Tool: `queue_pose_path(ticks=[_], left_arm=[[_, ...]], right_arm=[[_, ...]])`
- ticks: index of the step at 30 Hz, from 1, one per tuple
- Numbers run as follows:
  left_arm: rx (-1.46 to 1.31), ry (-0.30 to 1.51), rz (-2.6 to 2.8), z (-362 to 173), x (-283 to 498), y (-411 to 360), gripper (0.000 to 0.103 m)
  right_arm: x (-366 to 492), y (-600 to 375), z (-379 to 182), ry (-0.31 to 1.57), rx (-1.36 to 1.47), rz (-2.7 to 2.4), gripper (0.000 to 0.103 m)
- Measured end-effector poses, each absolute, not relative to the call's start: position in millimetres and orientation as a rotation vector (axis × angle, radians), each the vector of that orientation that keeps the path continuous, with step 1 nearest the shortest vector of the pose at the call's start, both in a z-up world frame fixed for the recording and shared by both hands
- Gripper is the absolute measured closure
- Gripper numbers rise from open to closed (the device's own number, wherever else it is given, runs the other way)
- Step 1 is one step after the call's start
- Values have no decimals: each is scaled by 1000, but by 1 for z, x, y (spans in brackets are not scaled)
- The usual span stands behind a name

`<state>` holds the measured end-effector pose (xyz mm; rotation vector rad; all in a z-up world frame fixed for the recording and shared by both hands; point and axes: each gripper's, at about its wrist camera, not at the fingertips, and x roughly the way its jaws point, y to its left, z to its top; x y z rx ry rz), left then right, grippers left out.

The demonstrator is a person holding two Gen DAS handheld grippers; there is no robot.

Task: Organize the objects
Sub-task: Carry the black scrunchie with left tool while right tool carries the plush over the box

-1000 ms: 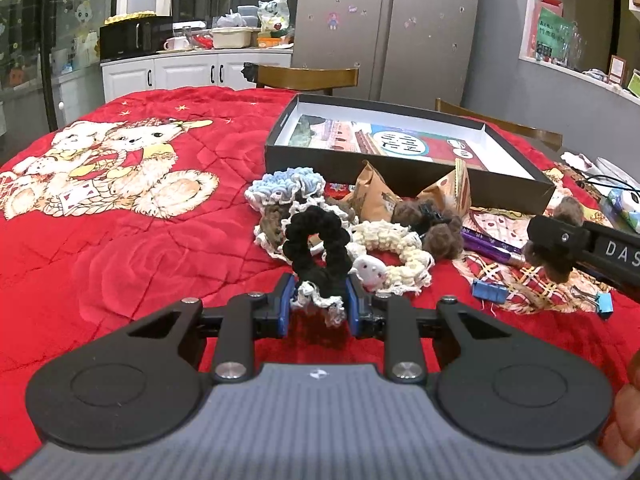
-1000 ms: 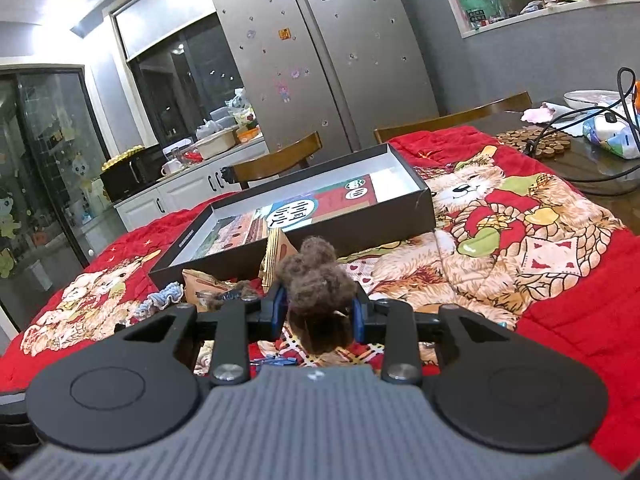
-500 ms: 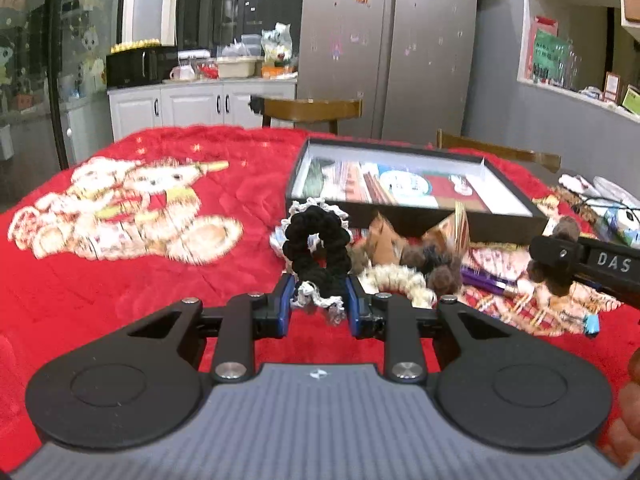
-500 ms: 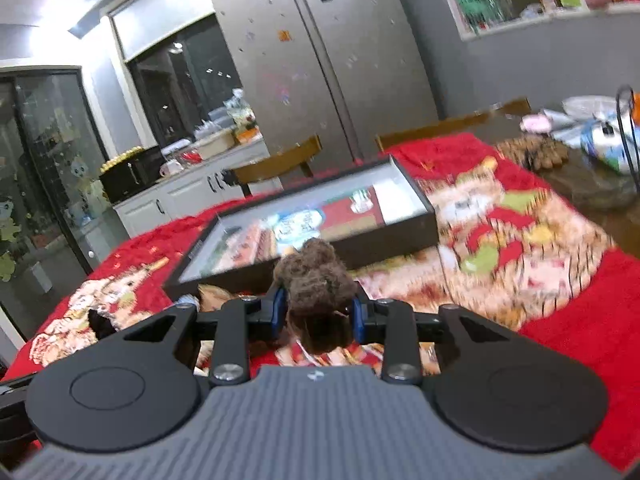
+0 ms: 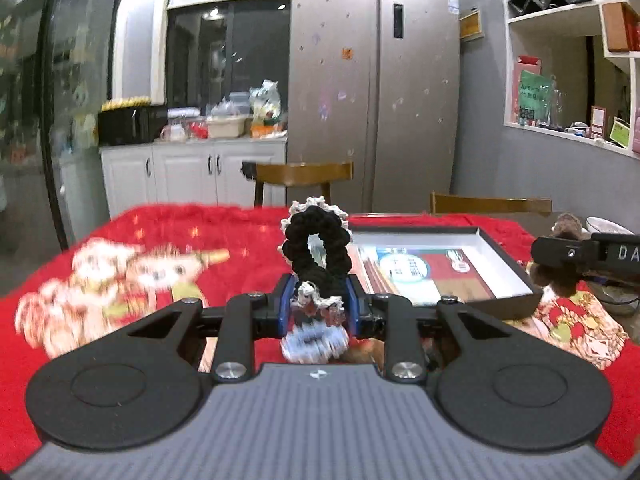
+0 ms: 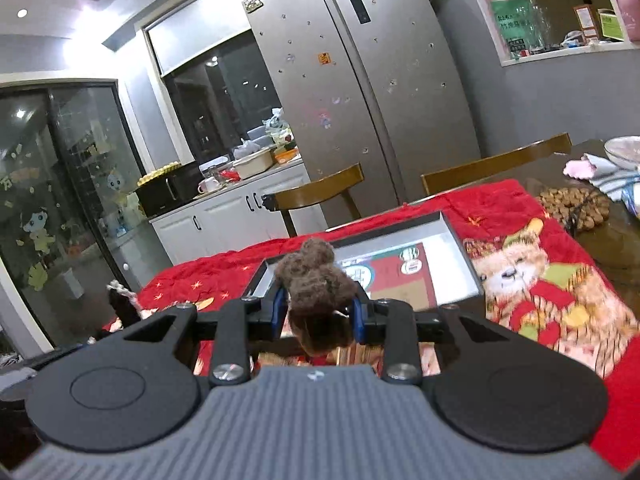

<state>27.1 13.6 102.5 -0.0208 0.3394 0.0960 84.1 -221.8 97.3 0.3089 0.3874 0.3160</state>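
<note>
Left tool (image 5: 317, 307) above red tablecloth (image 5: 240, 236).

1. A steel double-door refrigerator (image 5: 374, 92) stands against the back wall.
2. Two wooden chairs (image 6: 320, 192) stand at the far edge of the bench.
3. White cabinets (image 5: 192, 172) carry a black microwave (image 5: 128, 124), cups and food containers.
4. A wall shelf (image 5: 568, 128) at right holds cards and boxes.
5. A glass door (image 6: 60, 208) carries cartoon stickers.
</note>
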Motion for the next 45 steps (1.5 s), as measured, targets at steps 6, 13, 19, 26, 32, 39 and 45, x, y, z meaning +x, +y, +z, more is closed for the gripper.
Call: queue_pose_path(ticks=[6,13,19,26,32,39,45], left_arm=[[-5,287,70,132,46,26,72],[-64,336,4,150,91,37,72],[-88,404,-36,142,137,39,72],[-116,512,-89,112,179,44,72],[-88,609,-102,83,212,48,72],[-78,709,-126,49,229,55,72],[-87,743,-138,38,236,56,72]], right_arm=[[112,-222,117,392,305,321,67],[155,-207,121,480,342,329,67],[191,-184,106,568,342,330,67],[231,-161,72,685,363,324,67],[255,-147,48,754,377,312,67],[269,-139,25,823,362,310,67],[271,-138,11,848,370,306,67]])
